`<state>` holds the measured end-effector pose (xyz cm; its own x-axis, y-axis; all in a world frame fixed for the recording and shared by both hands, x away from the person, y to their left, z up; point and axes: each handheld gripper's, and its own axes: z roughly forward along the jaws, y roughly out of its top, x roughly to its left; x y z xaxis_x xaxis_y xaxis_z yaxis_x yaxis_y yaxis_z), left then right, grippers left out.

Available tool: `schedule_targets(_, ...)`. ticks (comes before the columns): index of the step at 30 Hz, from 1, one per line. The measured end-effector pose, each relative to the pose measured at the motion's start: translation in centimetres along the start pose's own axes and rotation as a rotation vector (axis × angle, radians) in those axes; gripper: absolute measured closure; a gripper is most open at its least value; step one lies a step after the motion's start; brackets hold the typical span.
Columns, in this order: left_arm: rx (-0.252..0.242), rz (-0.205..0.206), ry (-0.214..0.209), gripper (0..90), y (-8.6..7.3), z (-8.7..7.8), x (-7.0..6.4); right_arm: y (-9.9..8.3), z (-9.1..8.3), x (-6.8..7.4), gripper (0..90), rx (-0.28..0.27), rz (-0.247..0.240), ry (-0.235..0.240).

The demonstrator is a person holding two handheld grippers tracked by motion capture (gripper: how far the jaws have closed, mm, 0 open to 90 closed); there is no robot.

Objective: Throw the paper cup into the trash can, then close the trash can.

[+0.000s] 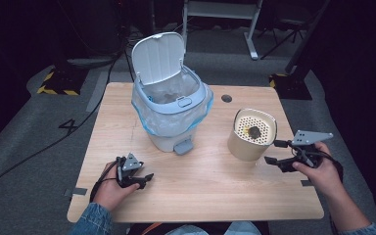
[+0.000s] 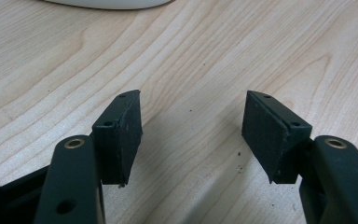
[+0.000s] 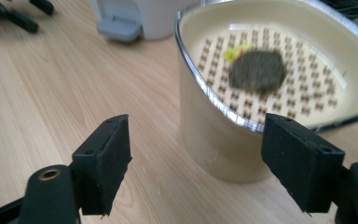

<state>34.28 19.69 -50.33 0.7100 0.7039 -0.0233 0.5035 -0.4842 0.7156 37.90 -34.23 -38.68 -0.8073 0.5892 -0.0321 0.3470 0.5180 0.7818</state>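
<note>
Strainer [image 1: 251,134]: beige cup with a perforated insert and a chrome rim, standing upright on the table [image 1: 200,196], right of centre and right of the bin [image 1: 170,105]. A dark lump [image 1: 254,131] with a bit of yellow beside it lies on the insert, inside the rim.

Your right gripper [image 1: 278,152] sits just right of the strainer, jaws spread wide and holding nothing. In the right gripper view the strainer [image 3: 279,88] stands straight ahead and slightly right of the gripper [image 3: 193,163]: the wall fills the gap between the jaws, near but not touching. The far jaw in the high view reaches about level with the rim; the near jaw is lower, beside the wall.

Your left gripper [image 1: 144,180] rests low over the near-left table, jaws also apart and empty; in the left gripper view [image 2: 191,135] bare wood lies between them, with the bin base at the top edge. It is well apart from the strainer, so the right hand is clearly the nearer one.

Bin: lid [image 1: 157,56] tipped up and back, liner bag folded over the rim, mouth open, pedal [image 1: 183,146] facing you.

Judgement: the work looks like emptying the strainer into the bin. The cup's axis is vertical, so a sideways grasp across the wall suits; push the right gripper left until the wall sits well between the jaws before closing. The bin then lies to the left and a little farther.
</note>
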Motion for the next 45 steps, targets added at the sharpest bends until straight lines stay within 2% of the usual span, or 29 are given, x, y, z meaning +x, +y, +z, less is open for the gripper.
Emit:
schedule_targets(2, 0.0, 0.002, 0.006, 39.0, 0.0, 0.0, 0.0, -1.2, 0.6, 0.1, 22.9, 0.009, -0.004, -0.012)
schedule_targets(4, 0.002, 0.006, 0.012, 39.4, 0.0, -0.1, 0.1, -2.3, 1.3, 0.2, 23.7, 0.005, 0.011, -0.004)
schedule_targets(7, -0.002, -0.005, 0.011, 39.7, 0.0, -0.1, 0.1, -3.4, 1.7, 1.1, 24.3, -0.023, -0.044, -0.025)
schedule_targets(12, -0.018, -0.017, 0.005, 40.4, 0.1, -0.4, 0.1, -6.0, 3.3, 1.9, 24.1, 0.027, 0.022, 0.011)
schedule_targets(14, -0.017, -0.014, 0.008, 40.4, 0.2, -0.5, 0.2, -7.1, 4.1, 1.8, 24.1, 0.057, 0.038, 0.012)
schedule_targets(16, -0.023, -0.016, 0.013, 40.4, 0.4, -0.7, 0.2, -7.9, 4.7, 1.8, 23.3, 0.062, 0.053, 0.006)
schedule_targets(20, -0.033, -0.019, 0.009, 40.2, 0.8, -1.2, 0.3, -9.0, 5.6, 2.0, 22.3, 0.071, 0.045, -0.024)
schedule_targets(22, -0.039, -0.014, 0.012, 40.1, 1.2, -1.5, 0.3, -9.5, 6.2, 2.2, 19.1, 0.1, 0.029, -0.036)
schedule_targets(23, -0.046, -0.019, 0.006, 40.1, 1.4, -1.7, 0.3, -9.7, 6.5, 2.2, 17.1, 0.071, 0.056, -0.026)
schedule_targets(31, -0.126, -0.033, -0.044, 39.7, 3.2, -3.5, 0.2, -9.7, 6.6, 2.1, 16.0, 0.069, 0.054, -0.017)
schedule_targets(37, -0.162, -0.043, -0.055, 39.7, 4.6, -5.0, 0.7, -9.7, 6.6, 2.1, 16.0, 0.069, 0.054, -0.017)
schedule_targets(43, -0.183, -0.035, -0.06, 39.1, 6.8, -7.4, 1.4, -9.7, 6.6, 2.1, 16.0, 0.068, 0.054, -0.017)
schedule_targets(45, -0.192, -0.026, -0.048, 39.1, 7.5, -8.3, 1.6, -9.7, 6.6, 2.1, 16.0, 0.068, 0.054, -0.017)
